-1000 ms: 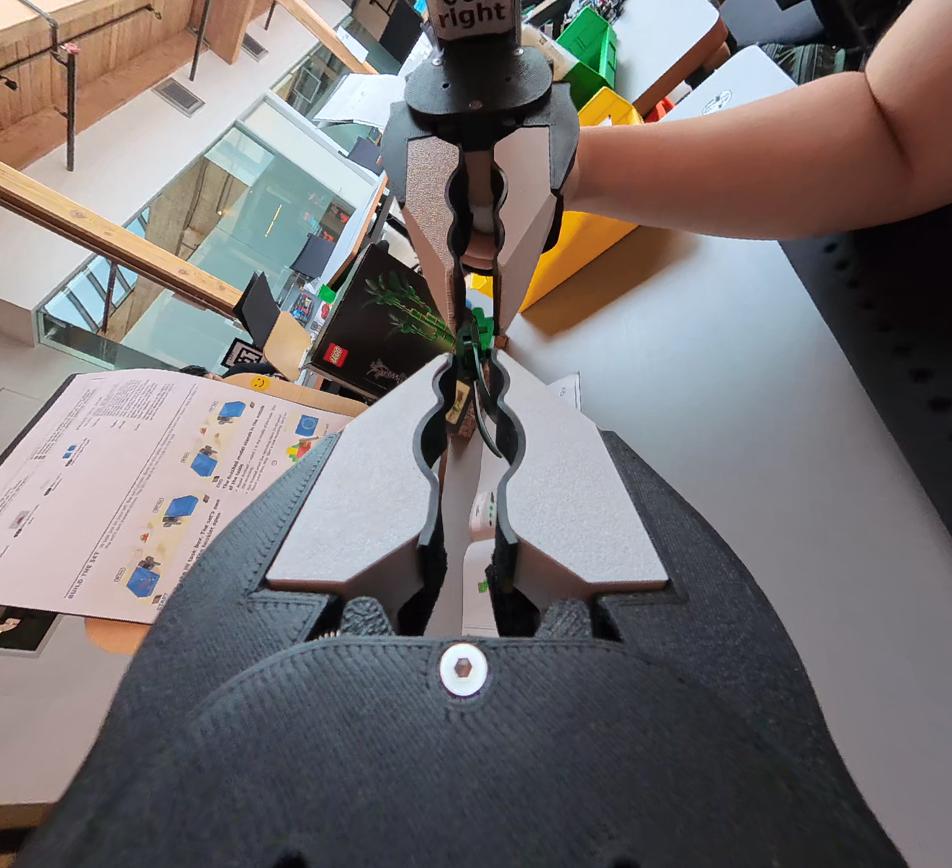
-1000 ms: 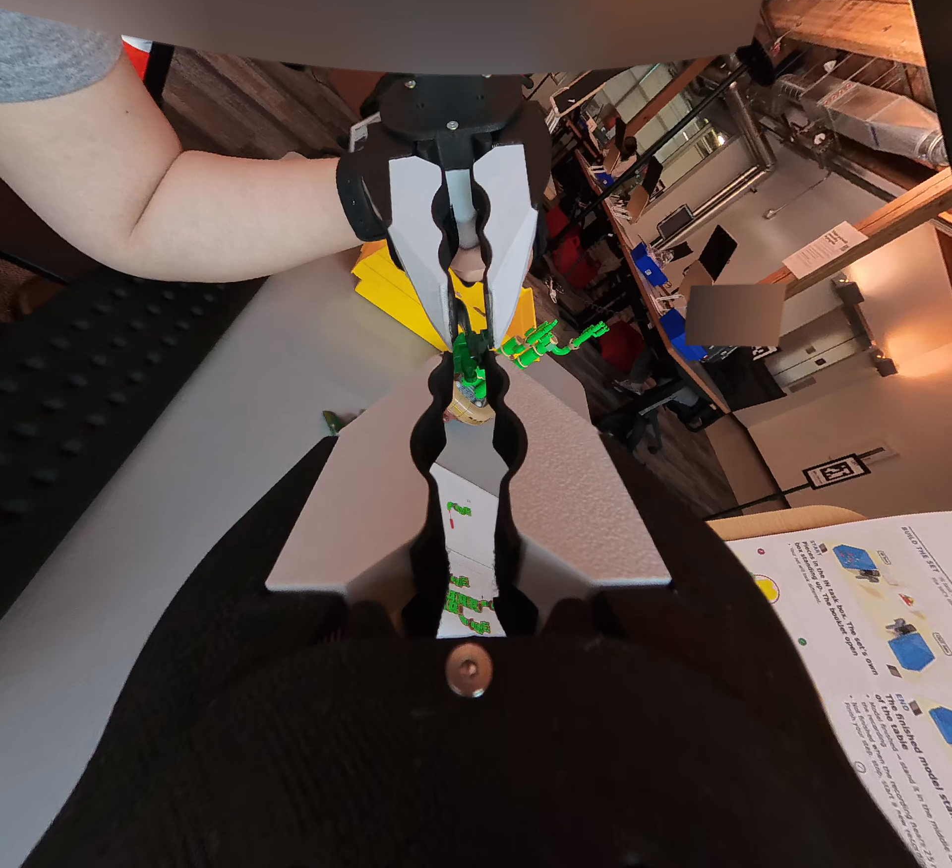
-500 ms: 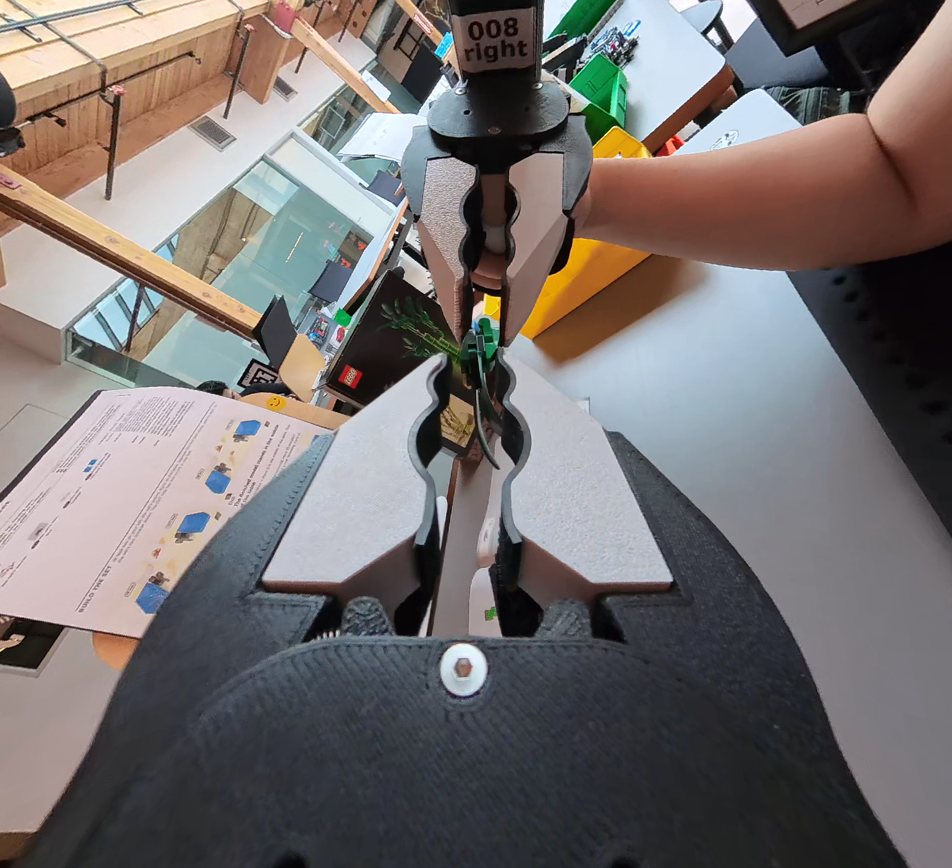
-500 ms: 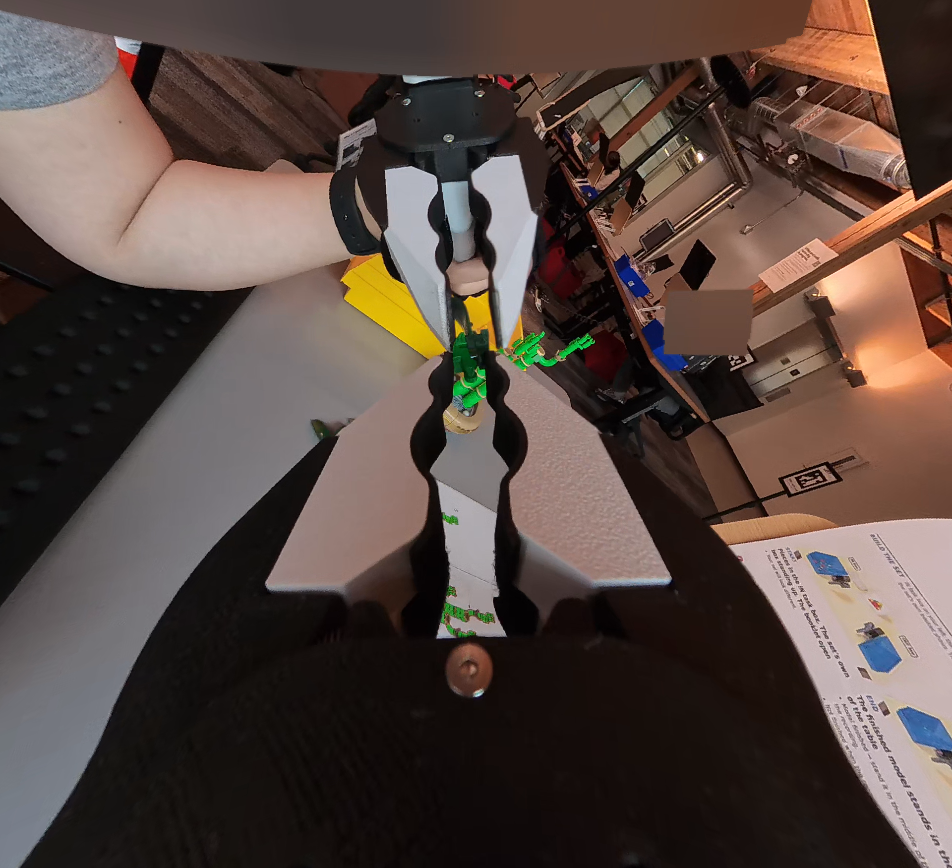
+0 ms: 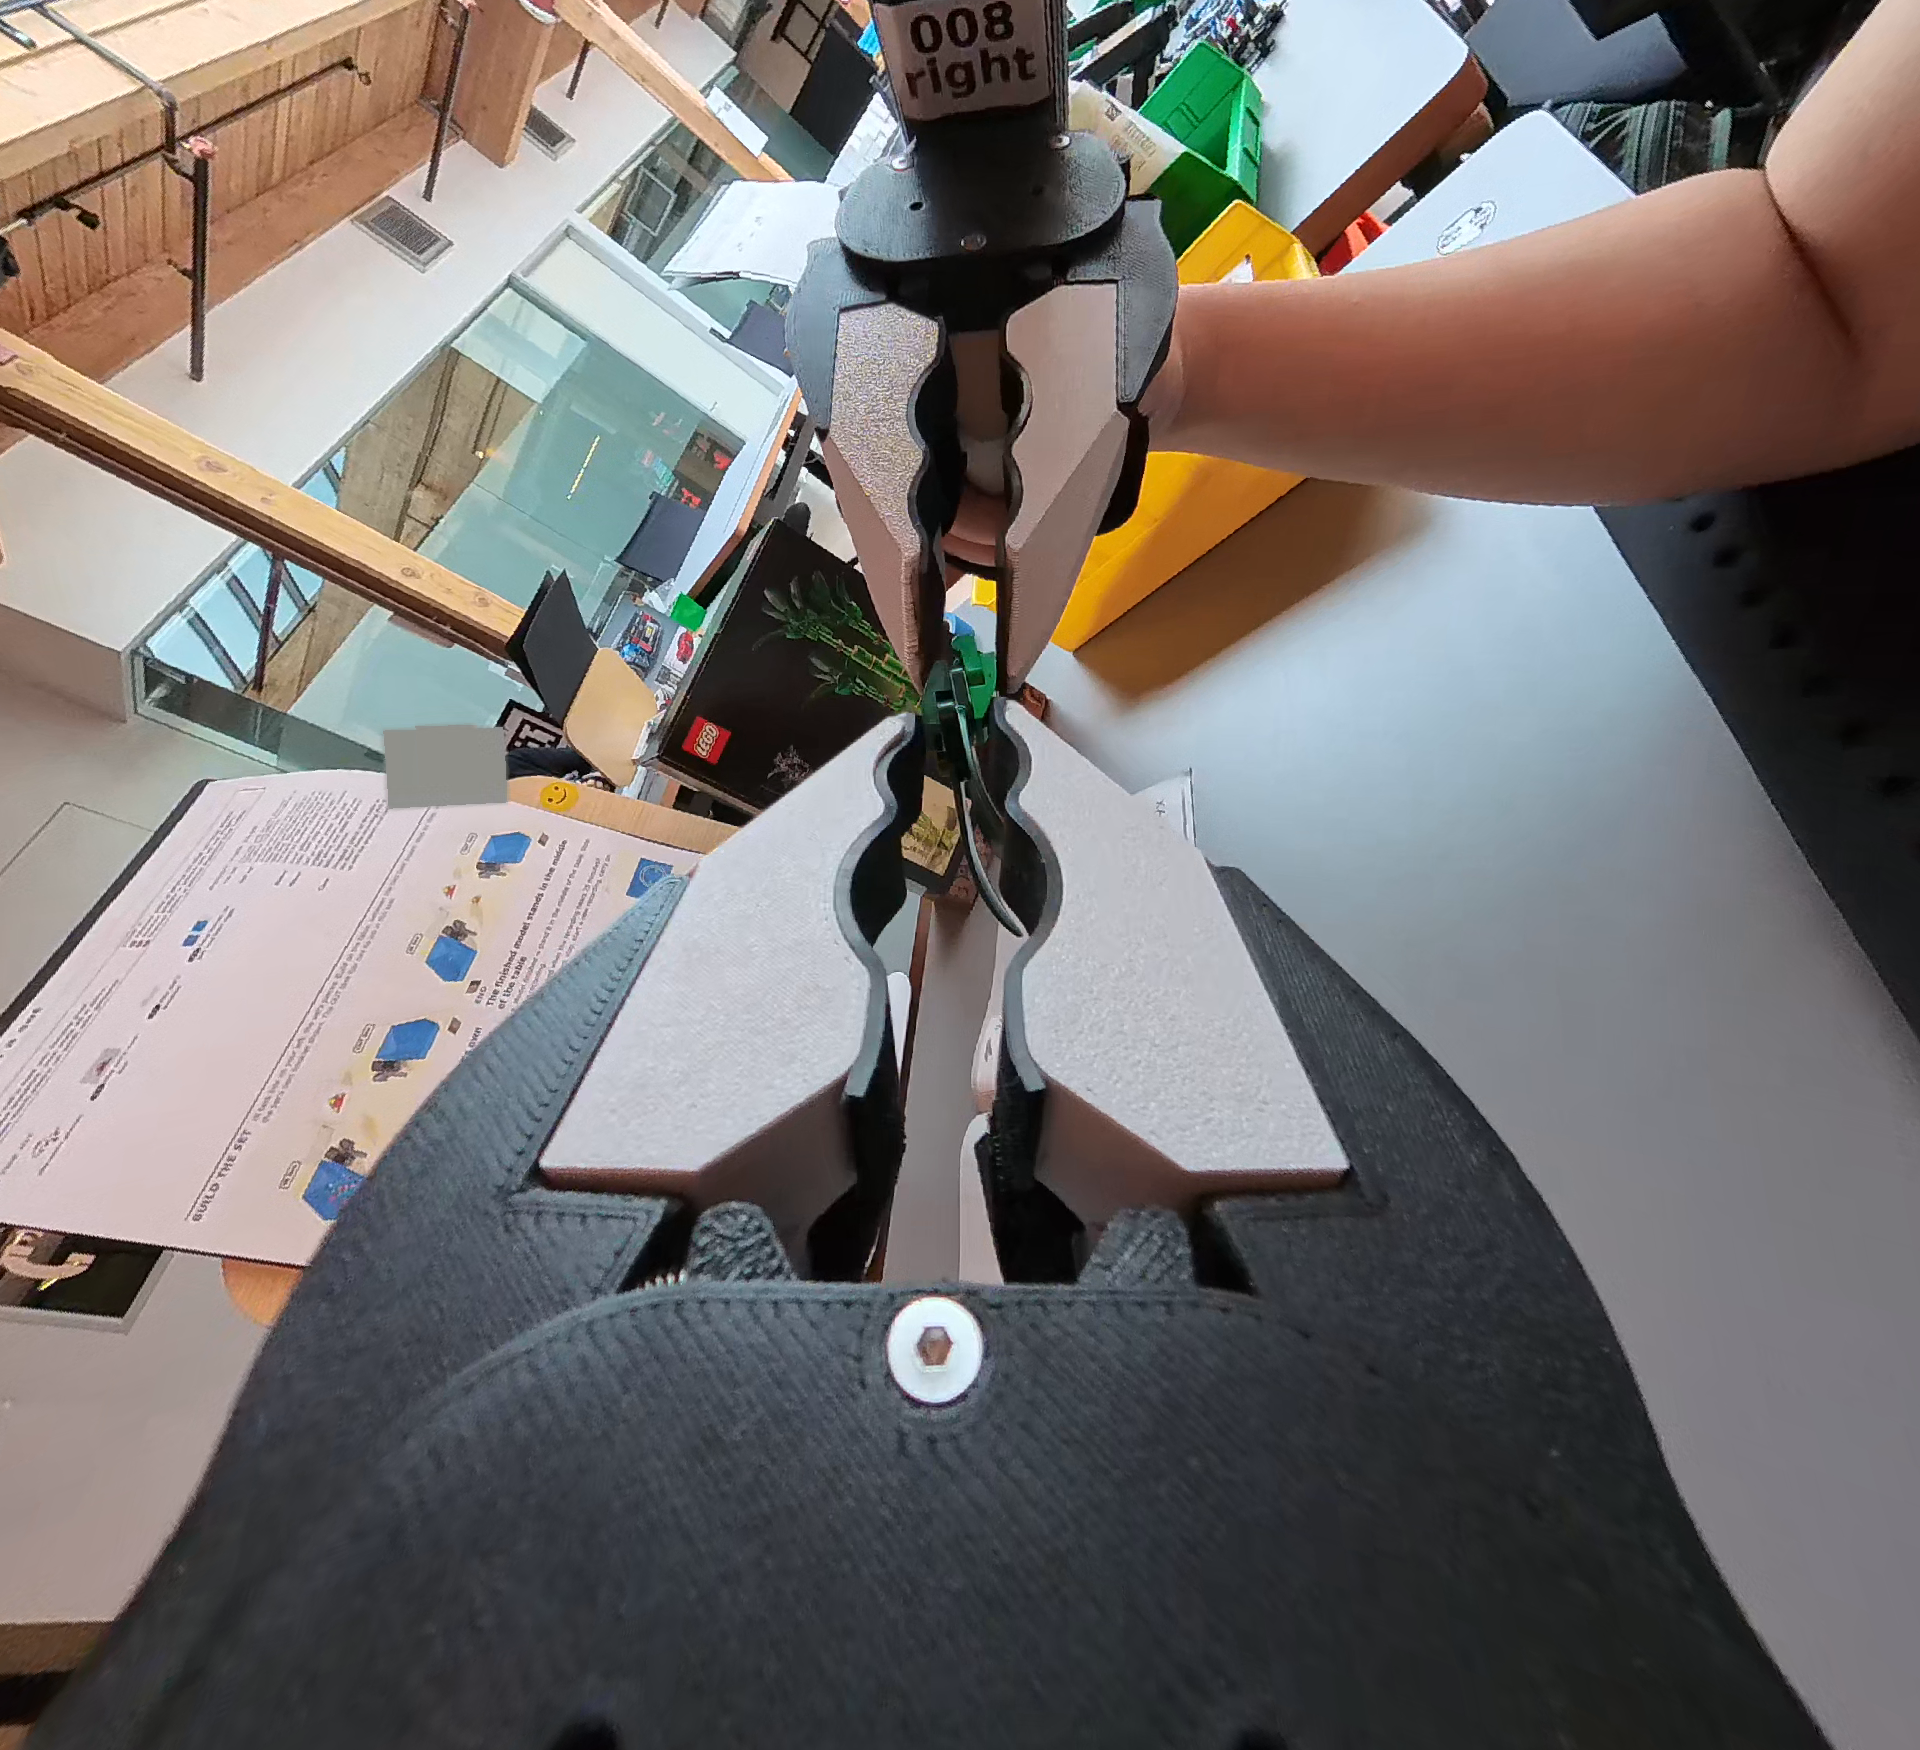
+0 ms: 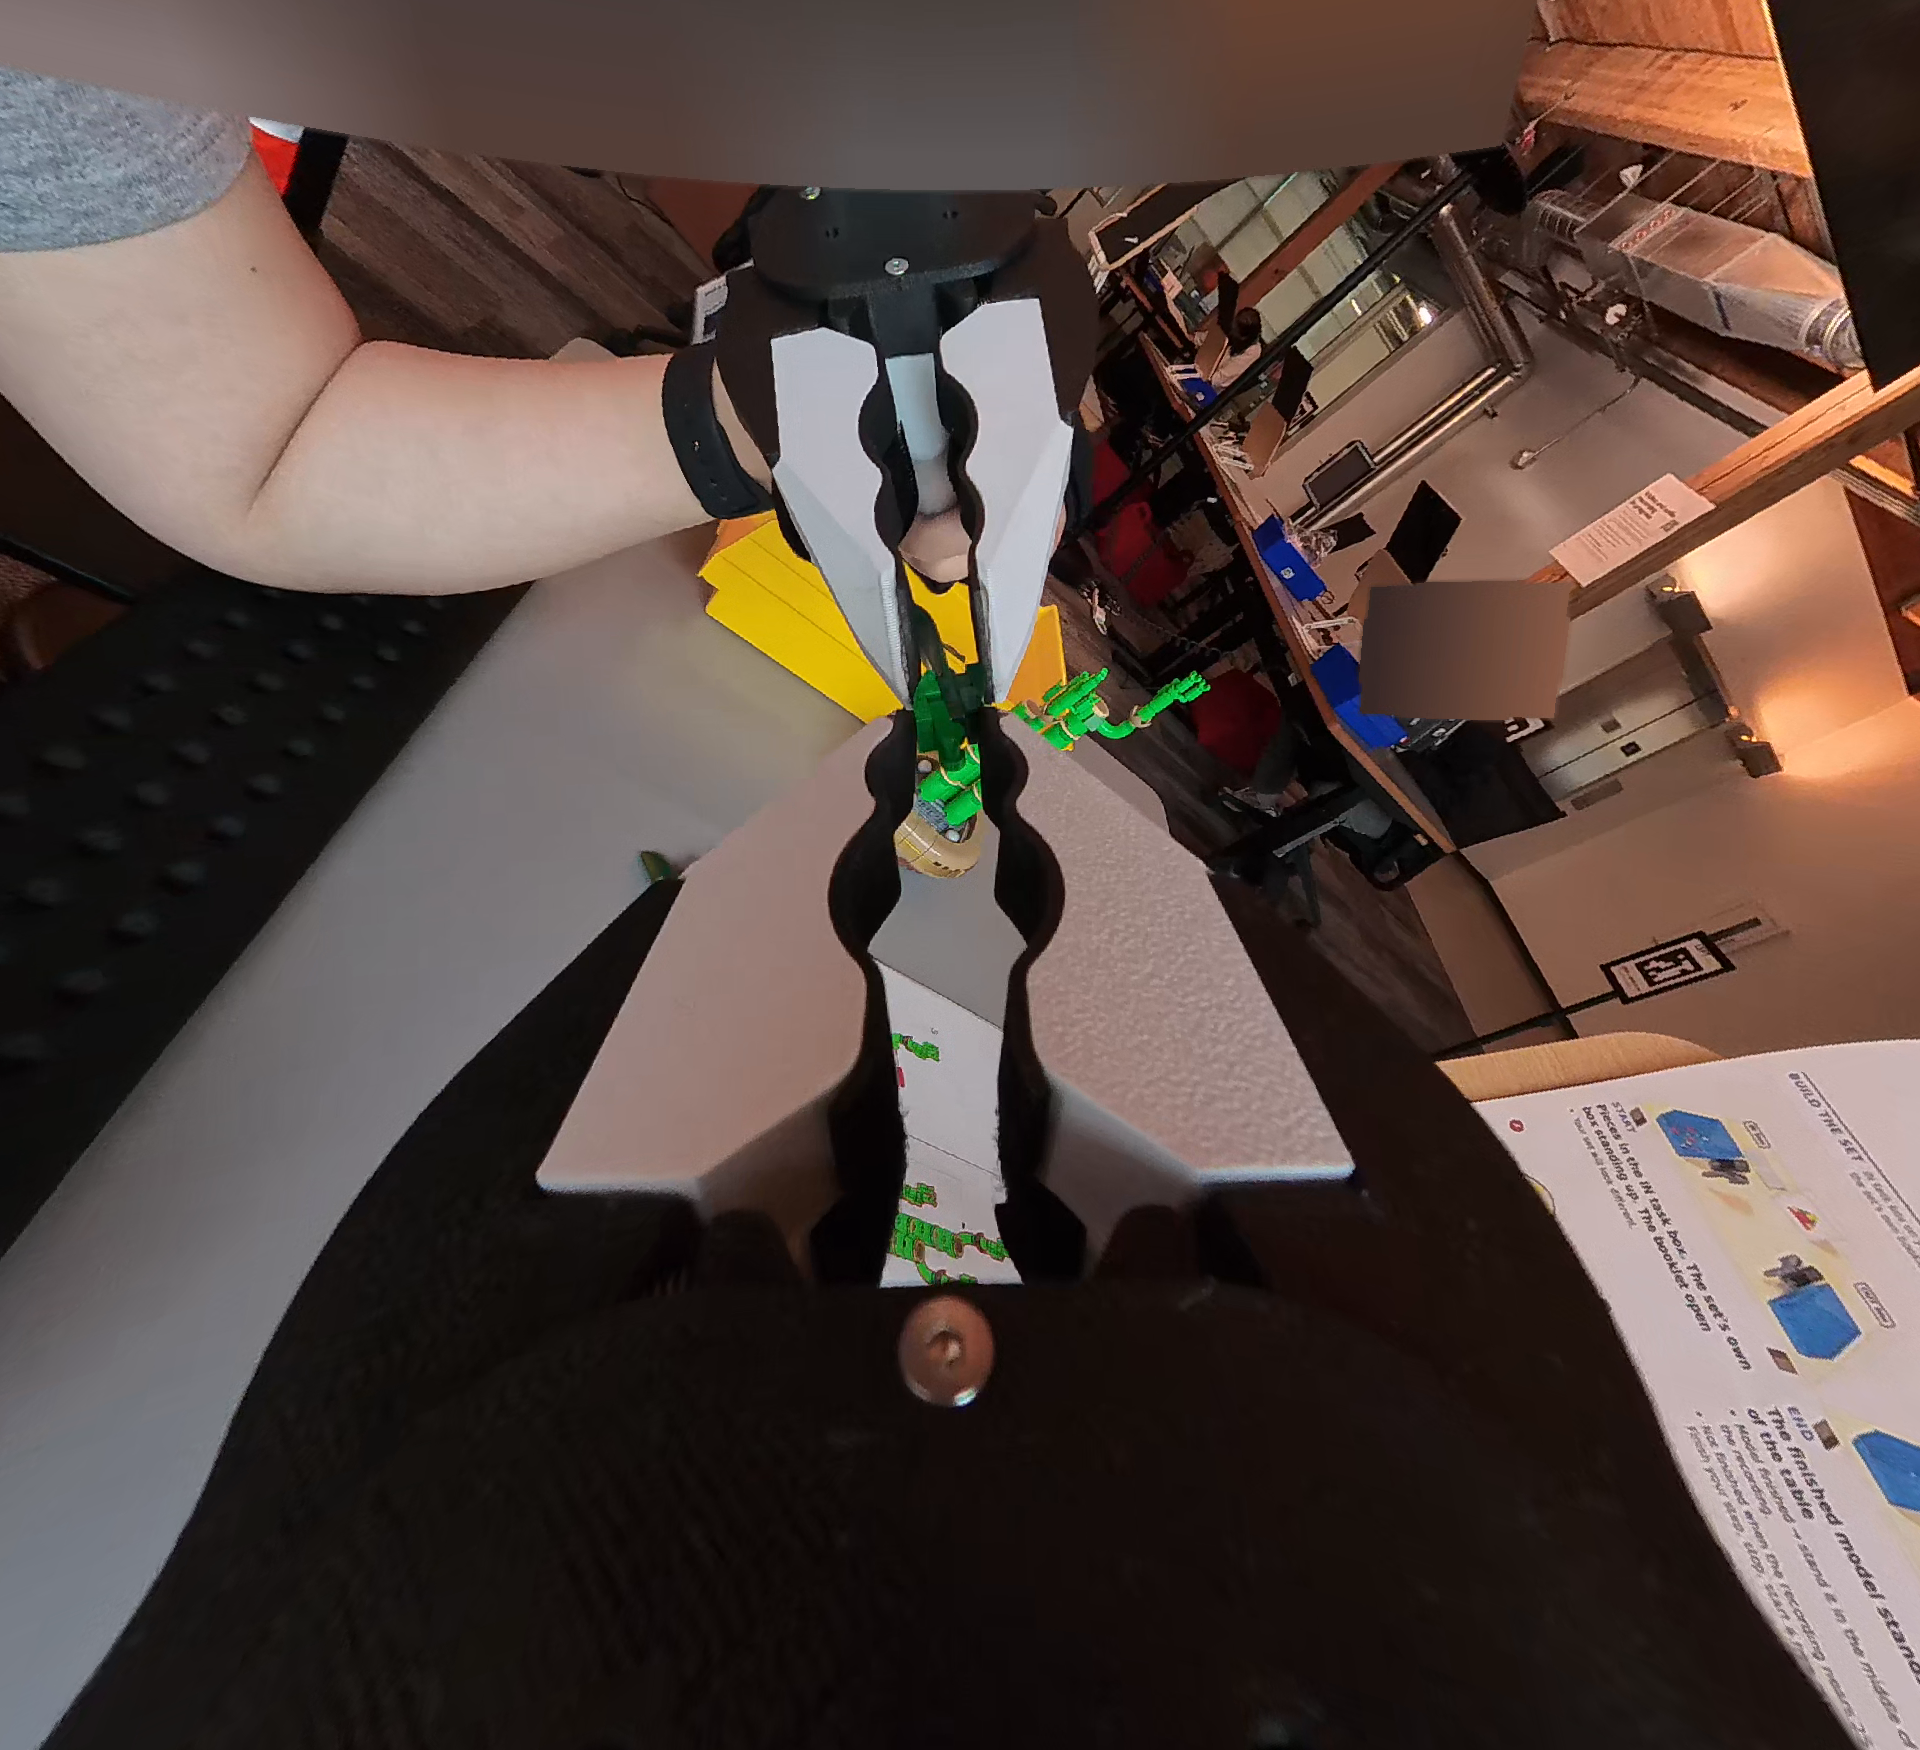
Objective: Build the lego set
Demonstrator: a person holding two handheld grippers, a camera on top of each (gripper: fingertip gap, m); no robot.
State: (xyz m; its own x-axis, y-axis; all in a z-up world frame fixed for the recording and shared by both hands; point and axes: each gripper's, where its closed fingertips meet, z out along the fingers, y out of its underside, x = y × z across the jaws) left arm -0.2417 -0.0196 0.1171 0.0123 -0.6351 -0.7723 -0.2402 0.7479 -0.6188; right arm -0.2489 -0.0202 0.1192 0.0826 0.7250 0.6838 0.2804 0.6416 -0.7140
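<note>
We hold both tools tip to tip: left tool (image 5: 958,744) and right tool (image 6: 948,744) each clamp the green leaf cluster (image 6: 943,713), joining unfinished. At 2 o'clock a built green stem (image 6: 1107,713) waits.

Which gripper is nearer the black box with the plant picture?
Right, it seems. The right gripper sits just in front of the black box; the left gripper faces it from farther back.

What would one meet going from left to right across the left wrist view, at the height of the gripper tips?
Printed instruction sheet → black Lego box → dark green Lego piece pinched between the two grippers' tips → yellow bin → grey table.
</note>
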